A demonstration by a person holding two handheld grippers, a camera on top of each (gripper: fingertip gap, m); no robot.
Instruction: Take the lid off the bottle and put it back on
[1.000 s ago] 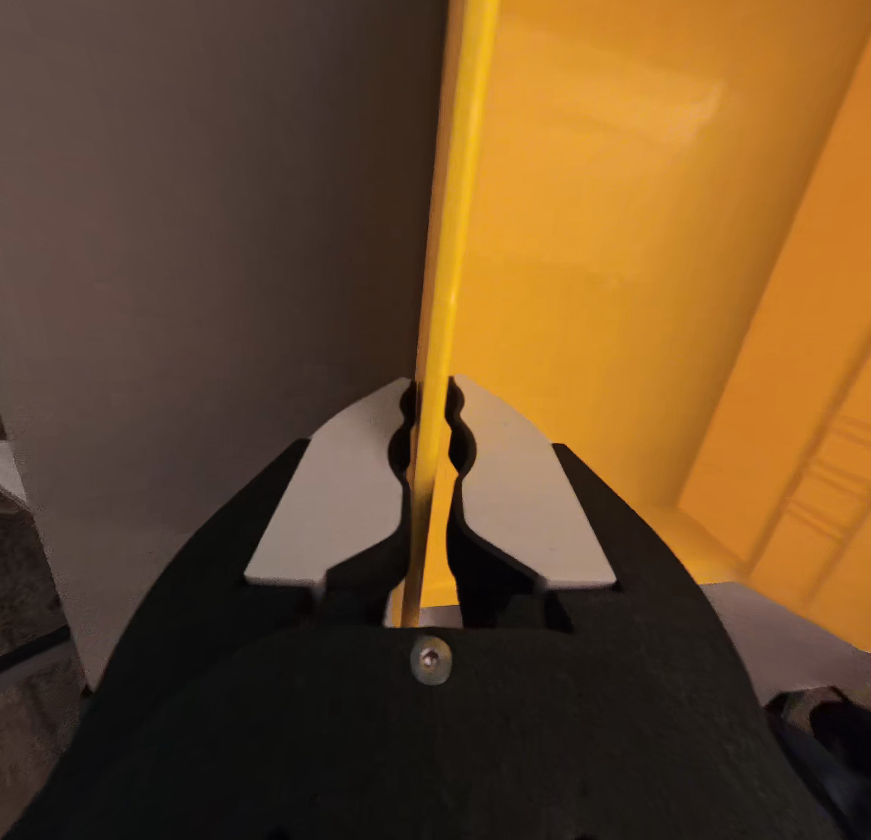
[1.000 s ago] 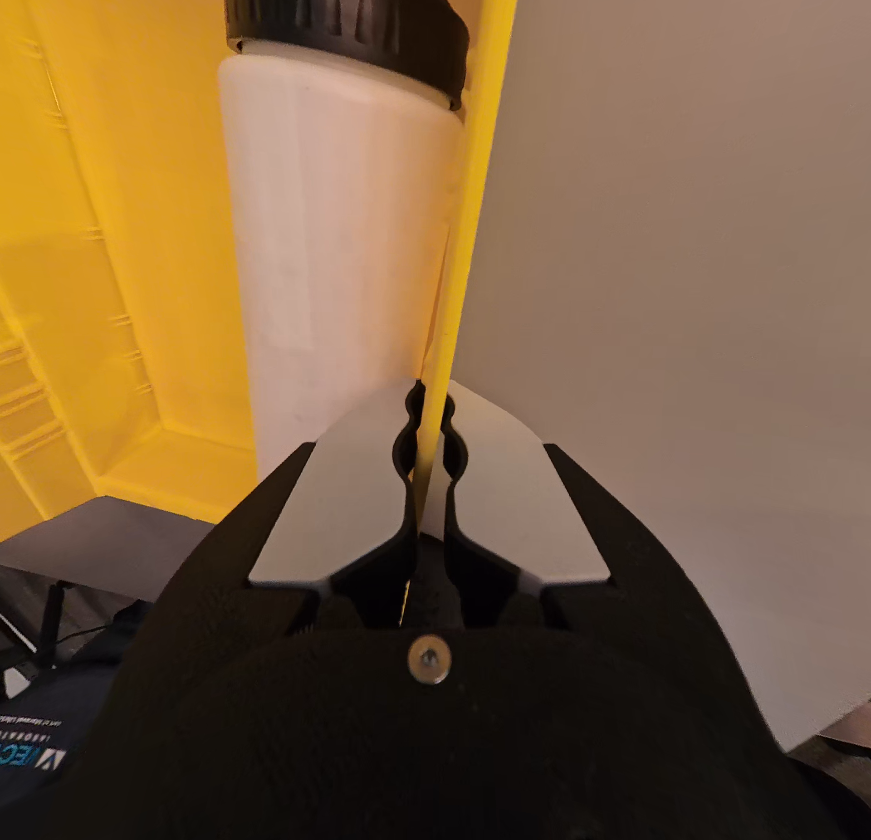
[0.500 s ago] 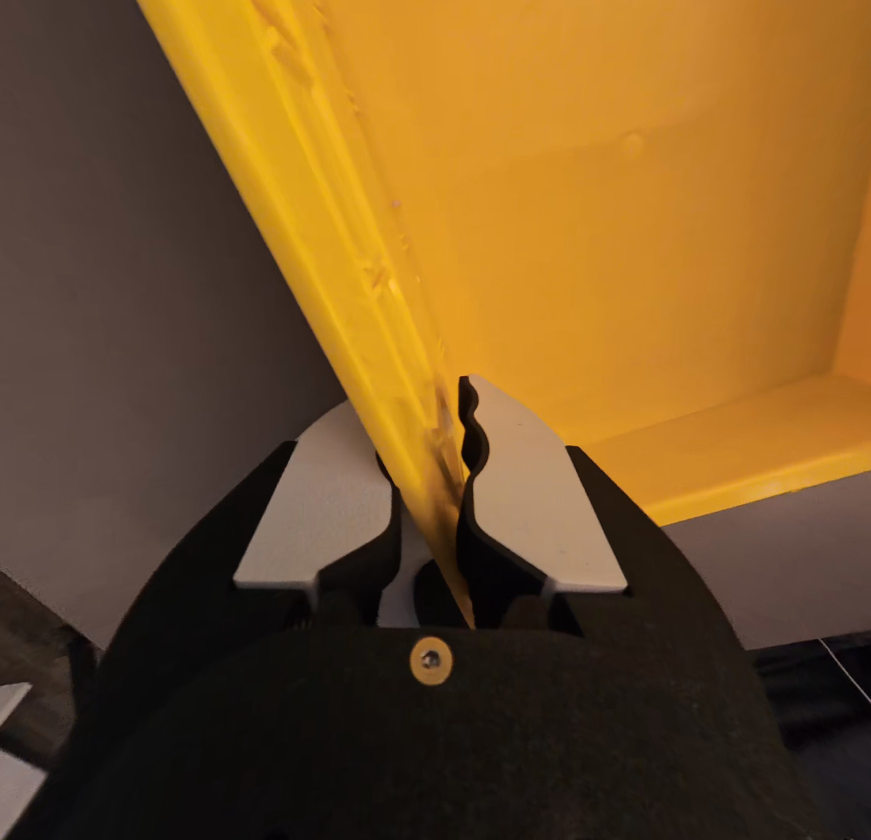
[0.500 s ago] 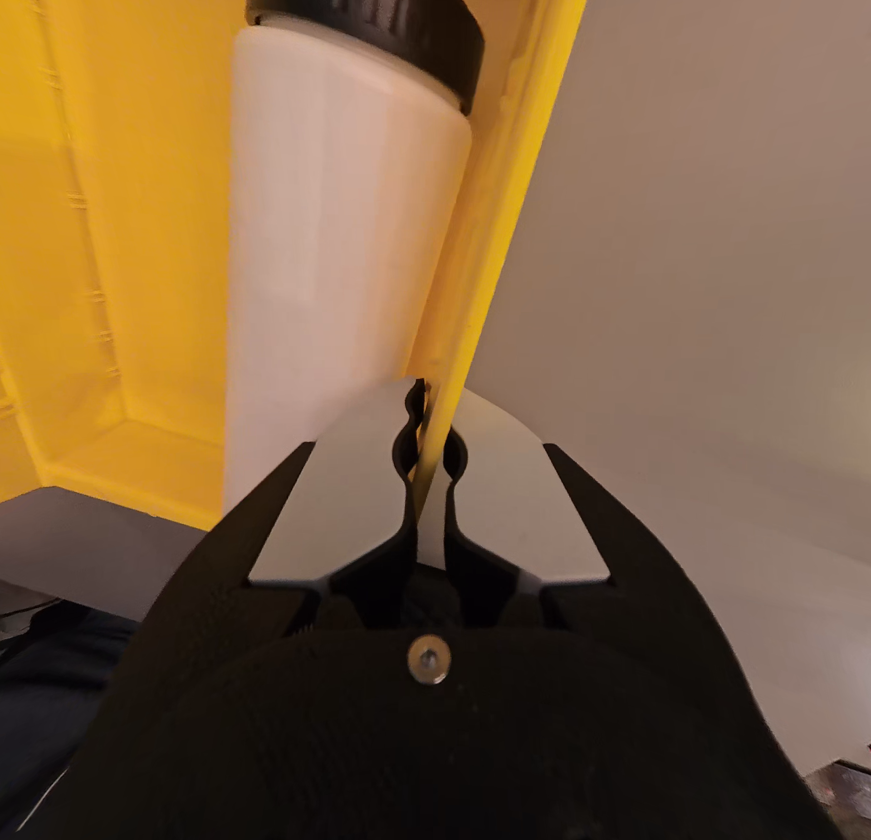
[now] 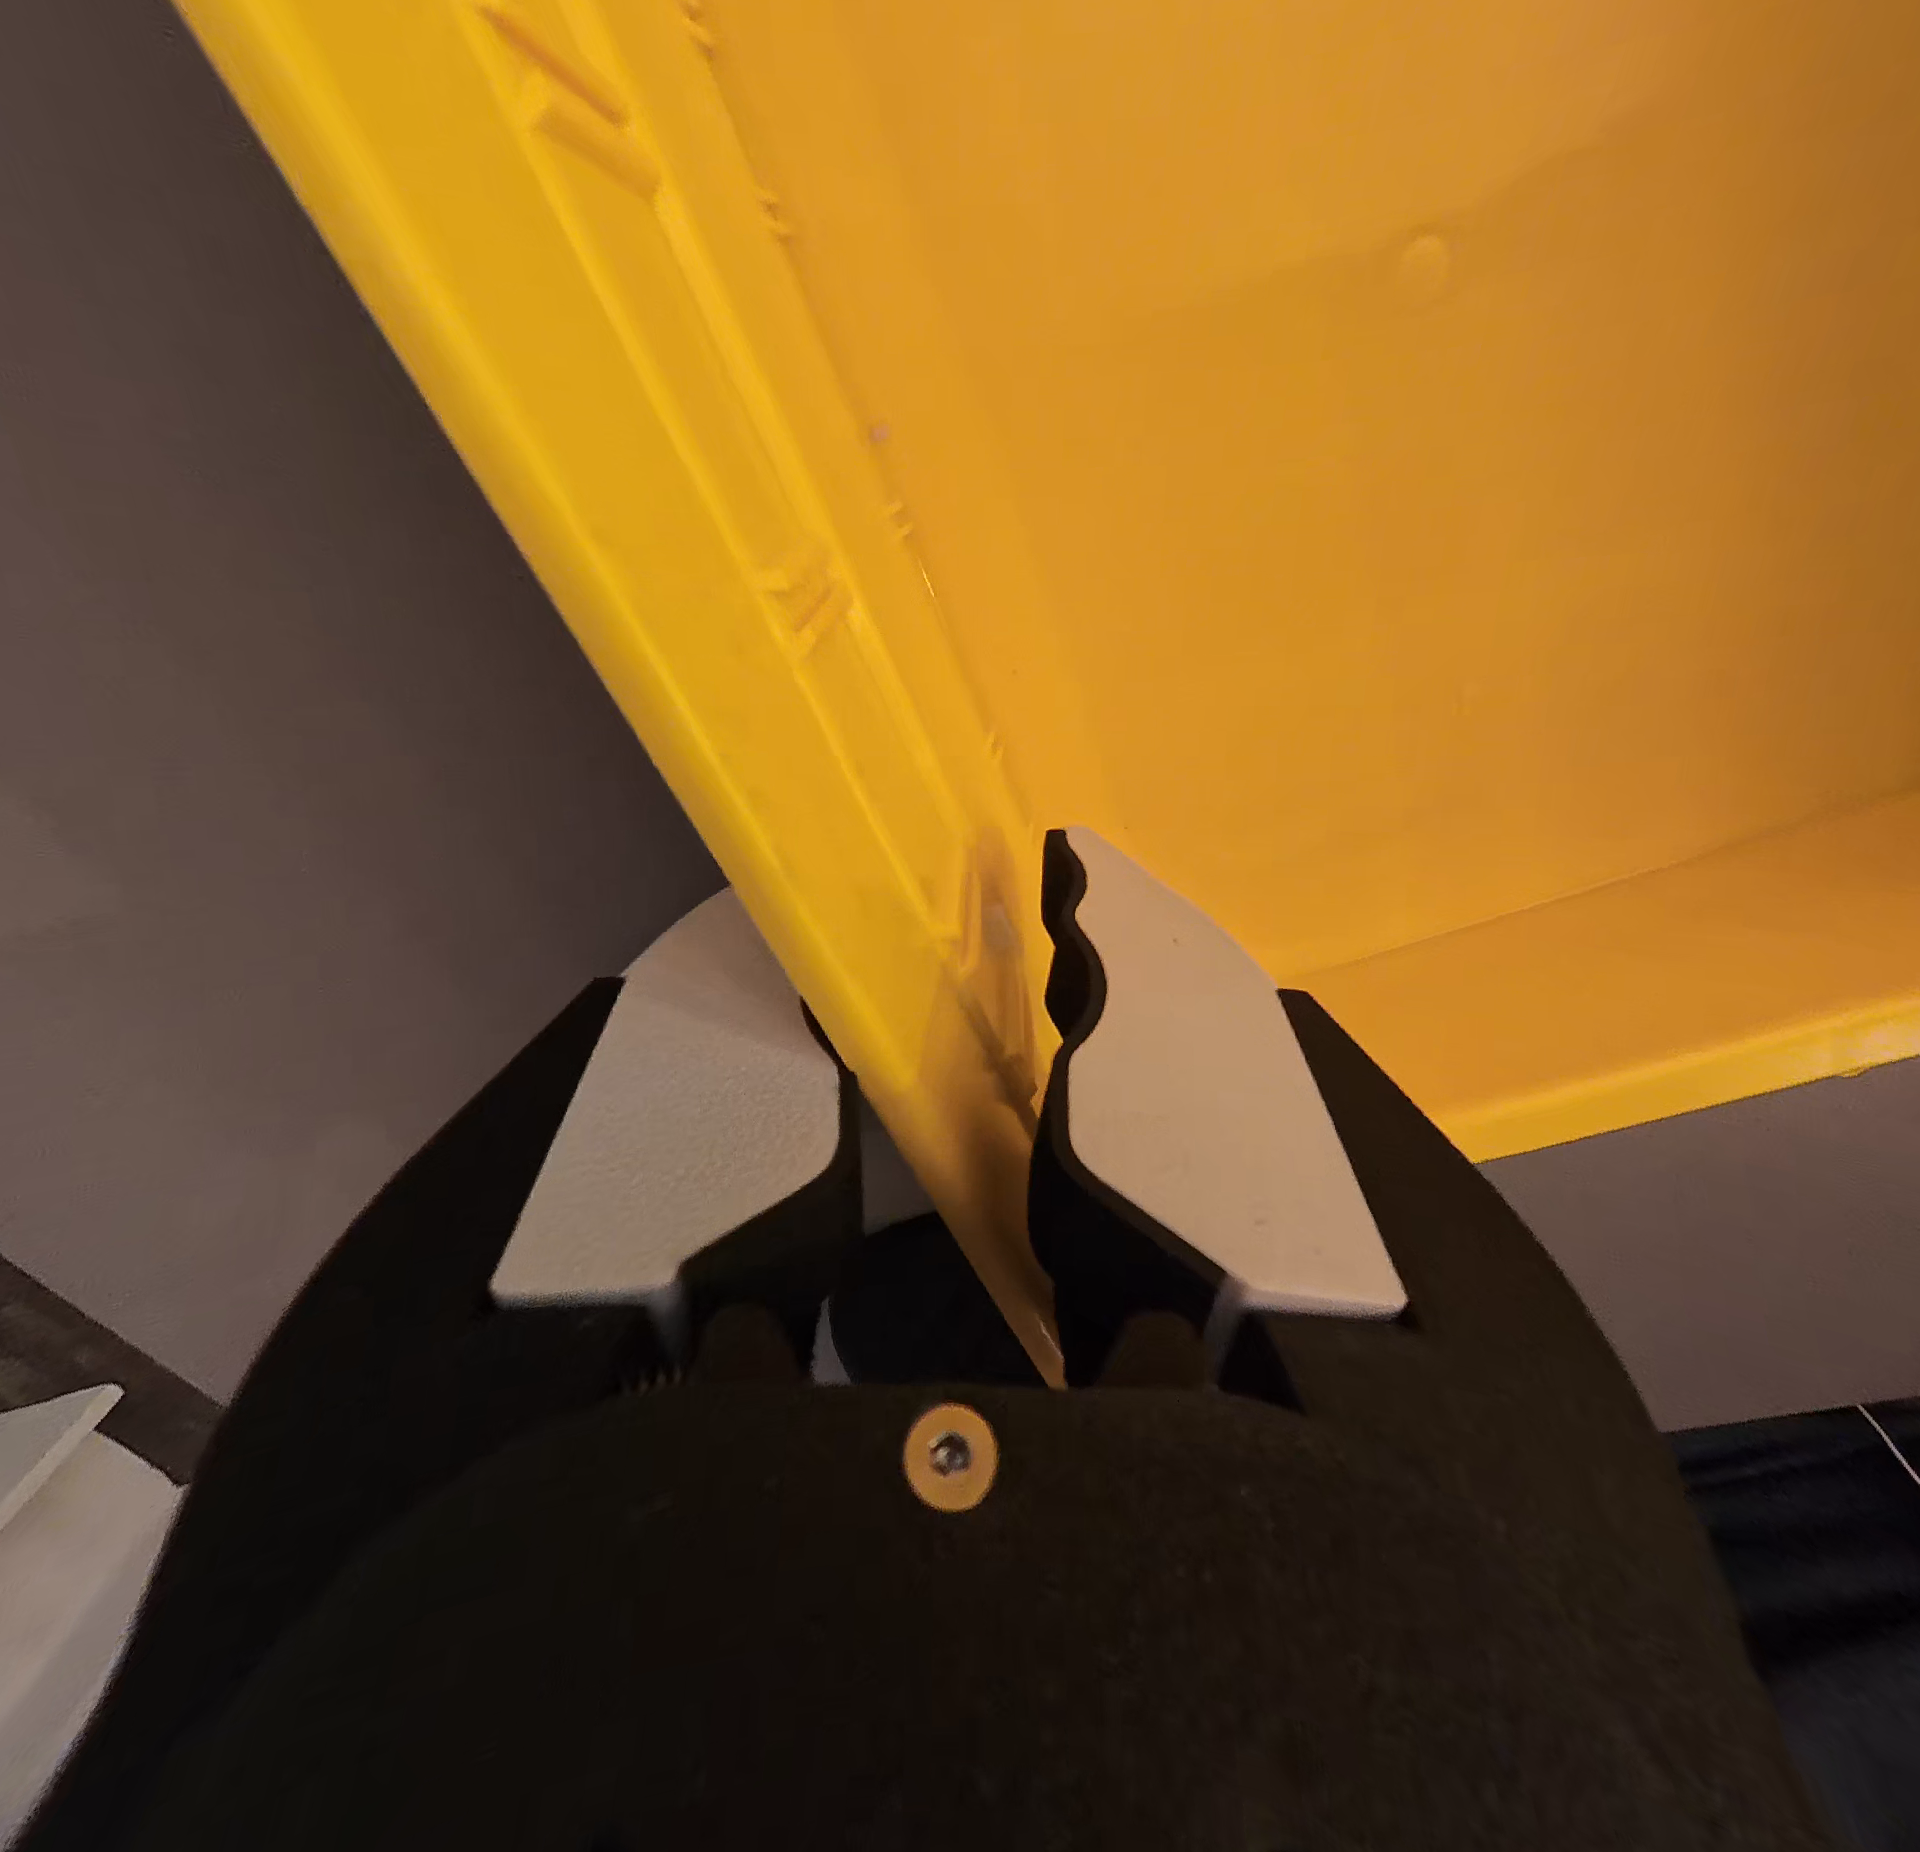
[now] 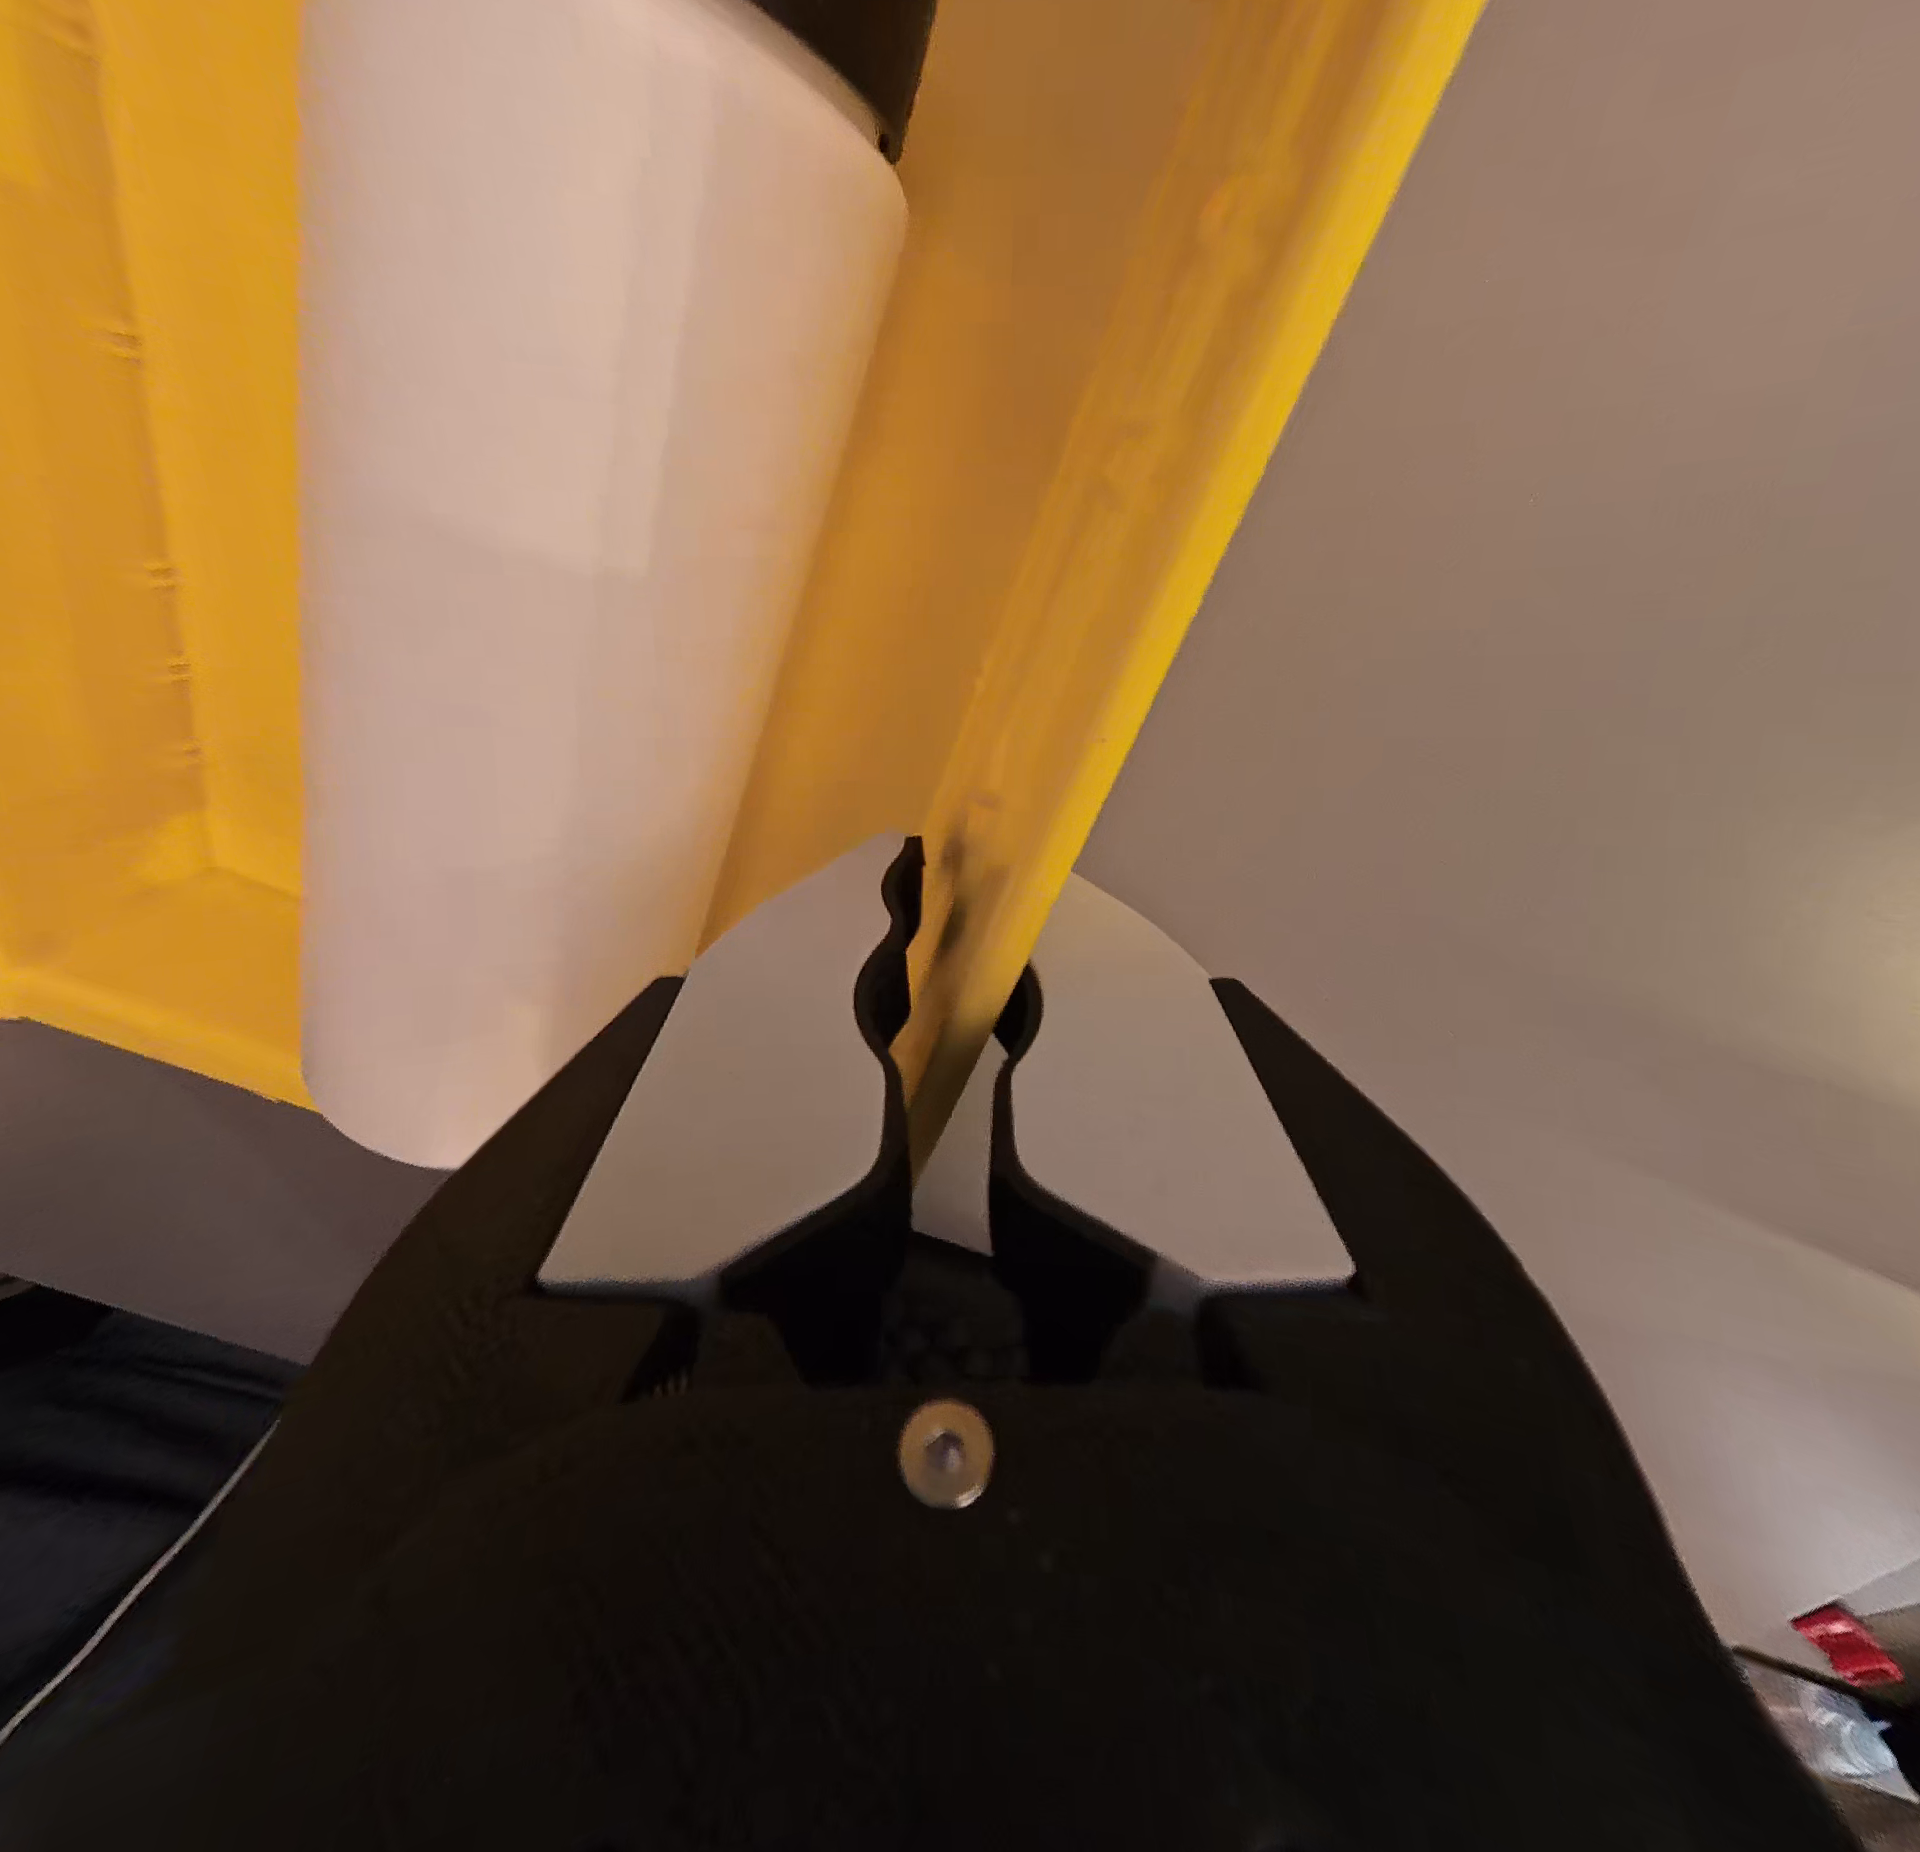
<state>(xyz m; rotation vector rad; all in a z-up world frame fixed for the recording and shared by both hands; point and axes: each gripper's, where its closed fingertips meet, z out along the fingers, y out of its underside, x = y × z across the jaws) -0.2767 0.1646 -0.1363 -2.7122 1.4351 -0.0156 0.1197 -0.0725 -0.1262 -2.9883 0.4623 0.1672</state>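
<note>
A white bottle (image 6: 582, 514) with a black lid (image 6: 862, 26) on it stands inside a yellow bin (image 6: 1195, 452), close against the bin's wall. My right gripper (image 6: 977, 867) is shut on that wall's rim, which runs up and to the right between the pads. In the left wrist view the bin's other rim (image 5: 727, 659) slants between the fingers of my left gripper (image 5: 925, 888). Its jaws stand apart, the right fingertip (image 5: 1070, 867) is clear of the rim, and the left fingertip is hidden behind it. The bottle is out of sight there.
The bin rests on a pale grey table (image 6: 1558, 763), which also shows in the left wrist view (image 5: 260, 659). A white object (image 5: 62, 1490) lies low at the left. A small red thing (image 6: 1844, 1662) lies beyond the table edge, low at the right. One gripper's finger ends stand about 45 cm off the other's.
My left gripper's jaws have spread apart from the bin's rim, which now slants across them. The rim has also tilted in my right gripper, and the bottle looms closer.
</note>
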